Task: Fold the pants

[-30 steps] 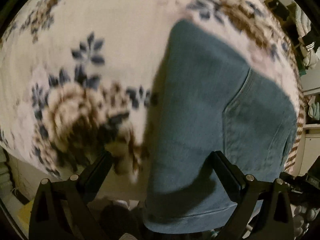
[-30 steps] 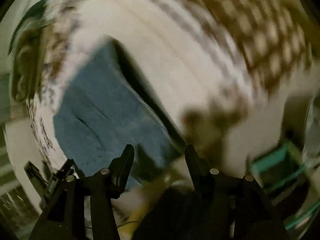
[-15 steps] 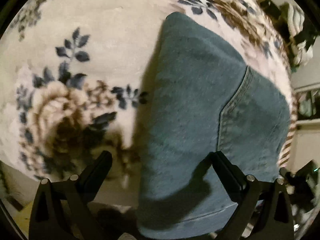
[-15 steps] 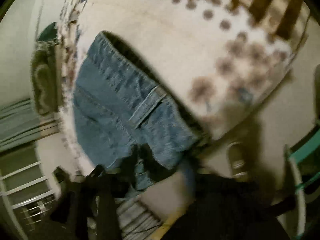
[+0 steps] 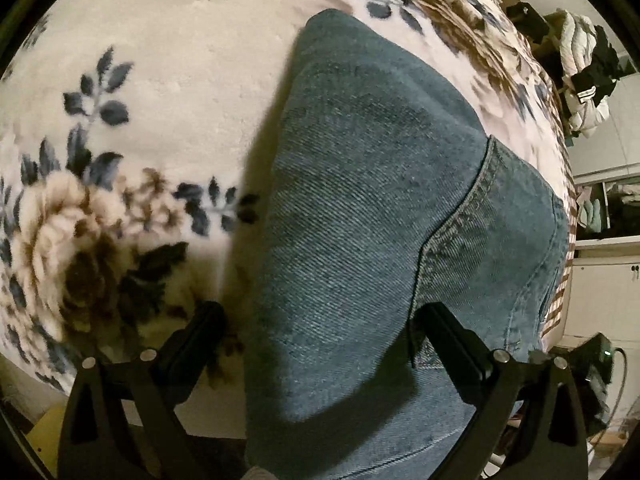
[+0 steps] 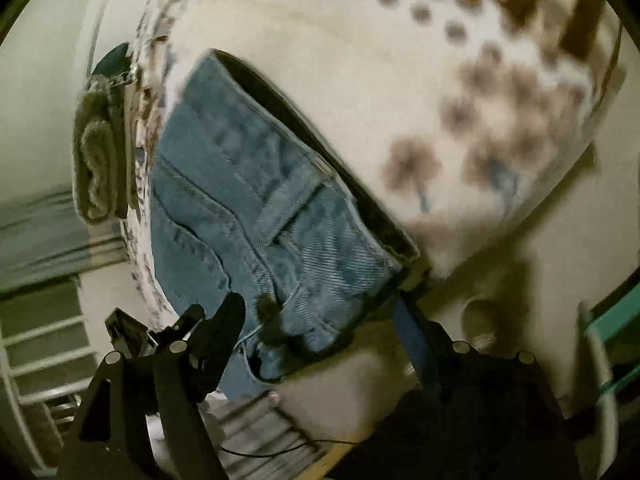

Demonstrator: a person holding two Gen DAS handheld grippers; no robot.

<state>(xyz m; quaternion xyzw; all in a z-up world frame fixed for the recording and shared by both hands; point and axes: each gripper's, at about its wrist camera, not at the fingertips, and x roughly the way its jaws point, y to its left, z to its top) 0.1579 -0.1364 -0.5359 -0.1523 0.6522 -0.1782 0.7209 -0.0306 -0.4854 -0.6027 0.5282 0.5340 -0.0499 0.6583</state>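
Observation:
Folded blue denim pants [image 5: 360, 208] lie on a cream floral blanket [image 5: 160, 80], a leg end hanging over the near edge. My left gripper [image 5: 320, 328] is open and empty, its fingers [image 5: 452, 340] spread either side of the denim, close above it. In the right wrist view the pants' waistband with a belt loop [image 6: 256, 208] lies near the blanket's edge. My right gripper [image 6: 320, 316] is open, its jaws wide on either side of the waistband corner; whether they touch it I cannot tell.
Clothes hang on a rack [image 5: 584, 60] at the far right, with white cabinets [image 5: 600, 280] below. A rolled green towel [image 6: 96, 160] sits at the bed's left edge. A teal bin [image 6: 612, 320] stands at the right.
My left gripper has moved slightly closer to the denim. My right gripper has swung toward the waistband end and now straddles its corner.

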